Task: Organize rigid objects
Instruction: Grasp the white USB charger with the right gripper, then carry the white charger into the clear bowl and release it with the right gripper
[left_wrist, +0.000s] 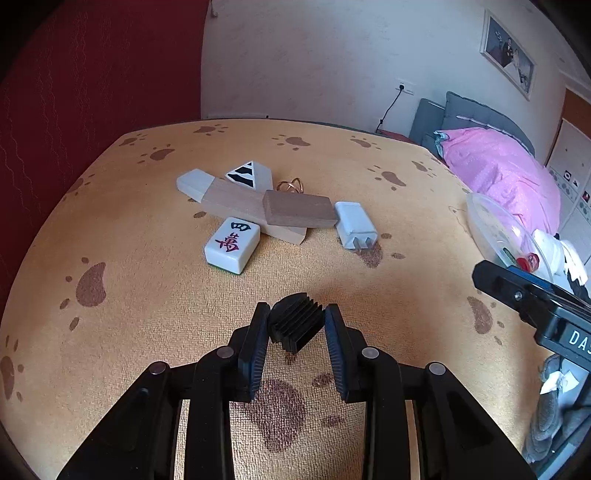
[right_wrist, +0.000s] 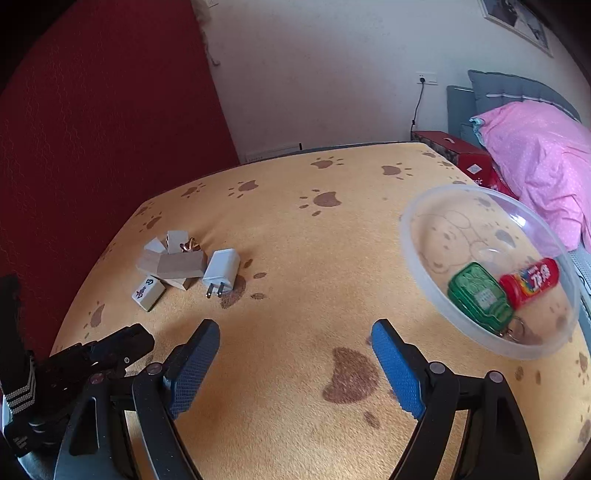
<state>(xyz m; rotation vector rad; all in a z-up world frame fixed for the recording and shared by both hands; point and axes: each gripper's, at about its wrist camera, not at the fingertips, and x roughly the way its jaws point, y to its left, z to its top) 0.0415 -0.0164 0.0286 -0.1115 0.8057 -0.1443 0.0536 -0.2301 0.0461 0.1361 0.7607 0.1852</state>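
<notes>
My left gripper (left_wrist: 297, 314) is shut on a black ribbed plug (left_wrist: 295, 322), held above the paw-print cloth. Ahead lies a pile: a mahjong tile (left_wrist: 233, 244), wooden blocks (left_wrist: 300, 209), a striped triangular block (left_wrist: 249, 174), a white charger (left_wrist: 355, 224) and a copper ring (left_wrist: 290, 185). The pile also shows in the right wrist view, with the charger (right_wrist: 221, 272) and tile (right_wrist: 148, 292). My right gripper (right_wrist: 295, 334) is open and empty over bare cloth. A clear plastic bowl (right_wrist: 436, 206) at its right holds a green item (right_wrist: 480, 295) and a red tube (right_wrist: 532, 282).
The table (right_wrist: 295, 229) ends at a red wall on the left and a white wall behind. A bed with a pink quilt (right_wrist: 543, 155) and a red box (right_wrist: 461, 155) stand to the right. The left gripper's body (right_wrist: 74, 369) sits at the right gripper's left.
</notes>
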